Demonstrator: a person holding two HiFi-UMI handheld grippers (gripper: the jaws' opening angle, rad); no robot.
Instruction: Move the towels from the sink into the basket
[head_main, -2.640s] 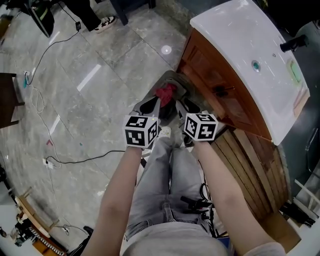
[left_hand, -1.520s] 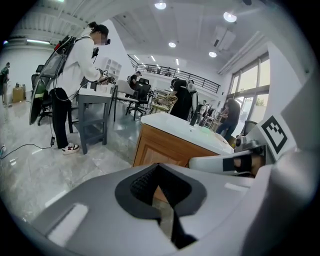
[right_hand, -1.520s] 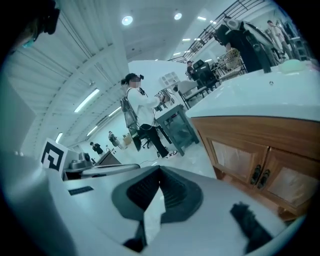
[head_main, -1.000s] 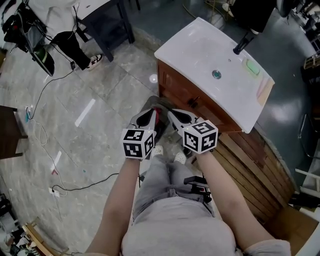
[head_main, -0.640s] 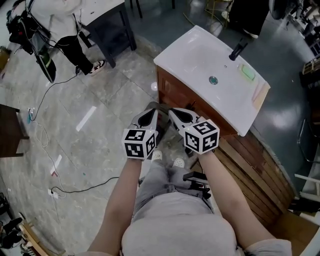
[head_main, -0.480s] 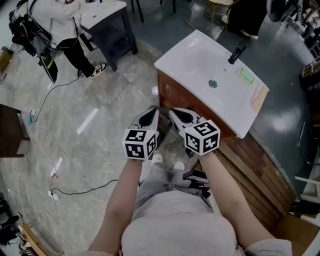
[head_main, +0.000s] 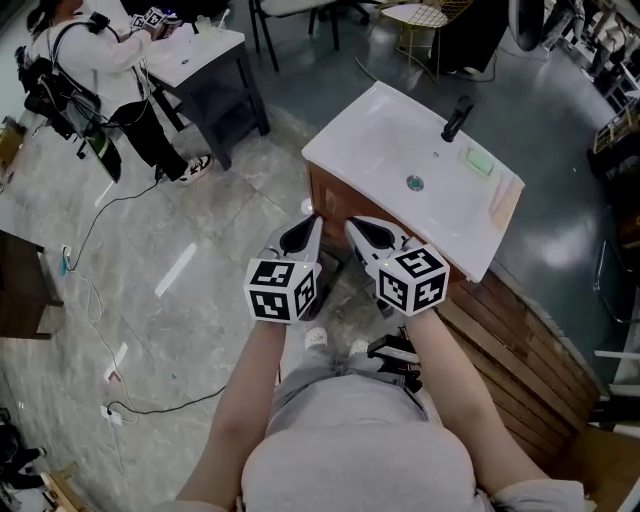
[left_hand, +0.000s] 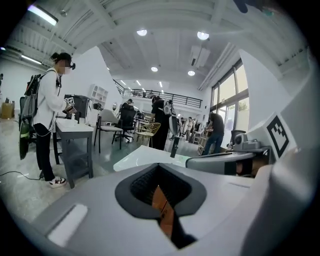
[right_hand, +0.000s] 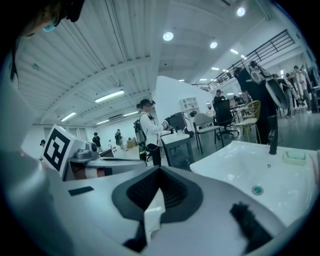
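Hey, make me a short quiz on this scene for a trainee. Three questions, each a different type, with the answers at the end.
1. True or false: a towel lies in the white sink.
2. Multiple choice: what is between the jaws of the right gripper? A) a towel B) nothing, the jaws are shut C) a sponge
3. Short answer: what colour is the faucet at the back of the sink?

Key: 1 false, the basin is bare; 2 B; 3 black.
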